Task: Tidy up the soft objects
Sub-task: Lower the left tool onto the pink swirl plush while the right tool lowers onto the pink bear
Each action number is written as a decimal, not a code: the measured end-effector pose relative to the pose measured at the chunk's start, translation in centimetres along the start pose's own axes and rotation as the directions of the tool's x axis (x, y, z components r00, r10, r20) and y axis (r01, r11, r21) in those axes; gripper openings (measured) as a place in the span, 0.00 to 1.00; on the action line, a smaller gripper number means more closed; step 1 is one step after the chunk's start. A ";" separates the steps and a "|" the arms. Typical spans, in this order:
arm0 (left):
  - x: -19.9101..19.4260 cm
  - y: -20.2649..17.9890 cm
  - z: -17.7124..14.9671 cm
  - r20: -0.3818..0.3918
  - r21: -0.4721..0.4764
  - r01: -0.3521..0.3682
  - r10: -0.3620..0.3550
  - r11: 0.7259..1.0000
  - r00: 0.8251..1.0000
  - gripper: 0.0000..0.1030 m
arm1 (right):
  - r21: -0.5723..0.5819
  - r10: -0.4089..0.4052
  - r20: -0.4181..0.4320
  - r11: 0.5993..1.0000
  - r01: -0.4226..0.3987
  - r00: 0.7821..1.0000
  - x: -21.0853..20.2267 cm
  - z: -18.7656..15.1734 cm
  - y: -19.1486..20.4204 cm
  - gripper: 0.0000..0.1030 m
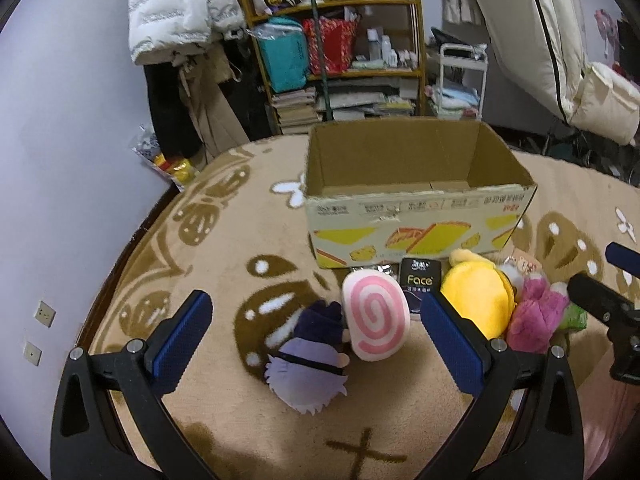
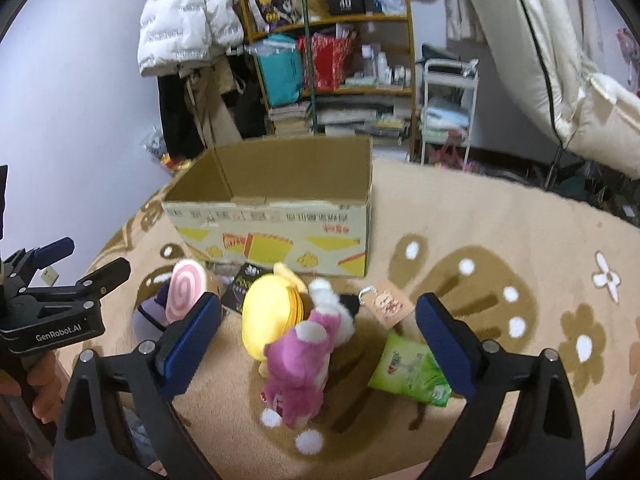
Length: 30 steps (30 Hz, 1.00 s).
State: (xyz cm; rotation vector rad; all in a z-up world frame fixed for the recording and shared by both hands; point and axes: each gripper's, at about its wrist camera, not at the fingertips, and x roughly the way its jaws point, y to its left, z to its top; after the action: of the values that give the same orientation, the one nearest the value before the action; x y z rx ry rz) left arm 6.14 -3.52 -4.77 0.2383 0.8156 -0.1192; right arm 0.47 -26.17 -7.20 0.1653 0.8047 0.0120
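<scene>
An open cardboard box (image 1: 416, 216) (image 2: 276, 236) stands on the beige carpet, with nothing visible inside. In front of it lie a purple plush doll (image 1: 308, 364), a pink swirl plush (image 1: 376, 316) (image 2: 186, 290), a yellow plush (image 1: 478, 296) (image 2: 270, 316) and a pink bear plush (image 1: 536, 316) (image 2: 300, 364). My left gripper (image 1: 316, 308) is open above the purple doll and swirl plush. My right gripper (image 2: 318, 312) is open above the pink bear. Each gripper shows at the edge of the other's view.
A black "Face" packet (image 1: 420, 280) lies against the box front. A green tissue pack (image 2: 412, 372) and a small card tag (image 2: 386, 302) lie right of the bear. A cluttered shelf (image 1: 336, 40), hanging coats and a white cart (image 2: 448, 108) stand behind the carpet.
</scene>
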 end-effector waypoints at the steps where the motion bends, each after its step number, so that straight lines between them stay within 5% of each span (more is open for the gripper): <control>1: 0.4 -0.2 0.0 -0.008 0.002 0.001 -0.001 1.000 1.000 1.00 | 0.003 0.001 -0.021 1.000 -0.001 1.000 0.4 0.0 -0.1 0.97; 11: 4.6 -1.6 -0.2 -0.131 0.014 0.052 -0.050 0.999 0.990 1.00 | 0.045 0.050 -0.199 0.998 -0.041 0.979 4.4 -0.9 -0.7 0.94; 18: 7.1 -2.4 -0.7 -0.196 0.000 0.076 -0.074 0.997 0.978 1.00 | 0.086 0.088 -0.286 0.994 -0.066 0.954 6.6 -1.6 -1.3 0.59; 30: 10.3 -2.2 -1.6 -0.289 -0.071 0.121 -0.137 0.990 0.948 0.97 | 0.112 0.160 -0.299 0.985 -0.132 0.941 7.9 -1.8 -1.0 0.44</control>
State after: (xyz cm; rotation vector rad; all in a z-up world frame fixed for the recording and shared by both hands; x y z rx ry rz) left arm 11.62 -5.35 -13.77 0.1538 1.1295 -0.1882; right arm 4.60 -26.32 -14.26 0.3146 1.1037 0.1454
